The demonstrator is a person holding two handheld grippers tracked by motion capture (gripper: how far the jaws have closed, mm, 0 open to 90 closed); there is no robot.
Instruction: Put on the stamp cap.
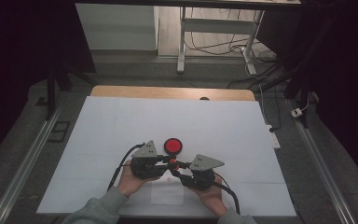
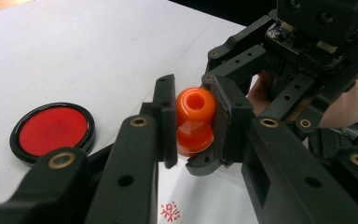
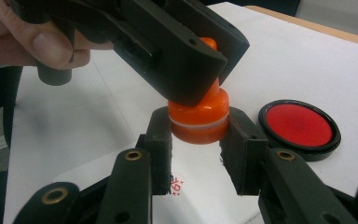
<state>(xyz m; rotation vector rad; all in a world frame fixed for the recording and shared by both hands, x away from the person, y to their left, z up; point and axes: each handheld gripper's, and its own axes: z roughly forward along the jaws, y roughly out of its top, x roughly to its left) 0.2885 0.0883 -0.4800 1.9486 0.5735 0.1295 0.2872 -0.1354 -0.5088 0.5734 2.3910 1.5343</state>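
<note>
A big white sheet (image 1: 121, 126) covers the worktop (image 1: 172, 92). Near its front edge the left gripper (image 2: 193, 122) and the right gripper (image 3: 199, 135) meet, both pinching one small orange stamp (image 2: 194, 122) held just above the sheet. The stamp is shiny orange, with a round knob on top that has a hole in it, a thin neck, and a wider base with a pale ring around it. The left gripper squeezes the knob. The right gripper squeezes the base. Just beside them lies a round red ink pad (image 3: 299, 125) in a black case. A little red print (image 2: 170, 212) marks the paper under the stamp.

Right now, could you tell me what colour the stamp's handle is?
Orange; the stamp shows best in the left gripper view.
</note>
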